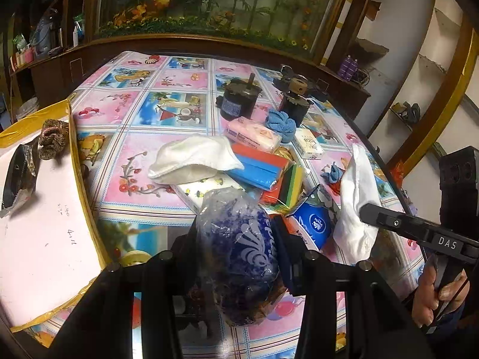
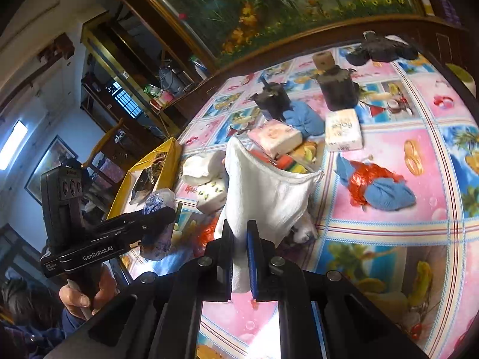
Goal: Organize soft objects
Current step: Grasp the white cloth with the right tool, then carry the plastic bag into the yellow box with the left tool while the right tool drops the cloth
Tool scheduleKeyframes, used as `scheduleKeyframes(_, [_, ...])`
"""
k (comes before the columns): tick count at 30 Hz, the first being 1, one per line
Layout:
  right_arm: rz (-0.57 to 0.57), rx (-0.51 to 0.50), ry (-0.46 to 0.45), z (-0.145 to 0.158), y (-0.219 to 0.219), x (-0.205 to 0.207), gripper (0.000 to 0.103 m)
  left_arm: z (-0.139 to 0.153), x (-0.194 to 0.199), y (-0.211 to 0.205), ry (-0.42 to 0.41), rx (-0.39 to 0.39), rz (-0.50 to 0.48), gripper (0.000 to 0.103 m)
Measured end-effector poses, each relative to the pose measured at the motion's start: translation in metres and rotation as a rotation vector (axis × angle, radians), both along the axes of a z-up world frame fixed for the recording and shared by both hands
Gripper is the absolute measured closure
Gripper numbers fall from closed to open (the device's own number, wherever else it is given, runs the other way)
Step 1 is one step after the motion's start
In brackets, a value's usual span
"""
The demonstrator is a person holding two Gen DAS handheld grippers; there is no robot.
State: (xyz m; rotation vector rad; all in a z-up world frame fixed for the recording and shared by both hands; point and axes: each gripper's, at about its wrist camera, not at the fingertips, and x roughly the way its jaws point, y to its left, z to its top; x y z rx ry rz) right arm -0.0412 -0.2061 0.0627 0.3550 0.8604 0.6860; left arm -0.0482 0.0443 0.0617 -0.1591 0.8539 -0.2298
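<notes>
My left gripper (image 1: 236,227) is shut on a blue-and-white plastic-wrapped tissue pack (image 1: 236,248), held above the table; it also shows in the right wrist view (image 2: 158,224). My right gripper (image 2: 239,233) is shut on a white cloth (image 2: 263,188), lifted above the pile; the cloth also shows in the left wrist view (image 1: 356,197). A yellow-edged box (image 1: 45,209) stands at the left, holding a brown crocheted piece (image 1: 54,140) and a dark wrapper (image 1: 18,176). The pile holds another white cloth (image 1: 191,158), a pink tissue pack (image 1: 251,134), sponges (image 1: 260,167) and blue cloths (image 1: 280,121).
Two black motor-like cylinders (image 1: 239,97) (image 1: 295,101) stand at the back of the table (image 1: 128,113). A white tissue pack (image 2: 342,130) and a blue cloth with red mesh (image 2: 377,188) lie to the right. A dark cabinet and aquarium mural stand behind.
</notes>
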Motion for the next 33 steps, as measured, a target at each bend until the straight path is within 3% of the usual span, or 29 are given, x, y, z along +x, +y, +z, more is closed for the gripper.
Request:
scheduleKeyframes(19, [0.155,-0.035,-0.063,0.021,0.087,0.009,0.094,0.018,-0.018,0.056,-0.090,0.028,0.139,0.060])
scheduleKeyframes(33, [0.335,-0.025,-0.091,0.038,0.202,0.020,0.093,0.020,-0.041,0.151,-0.102,0.009,0.355,0.060])
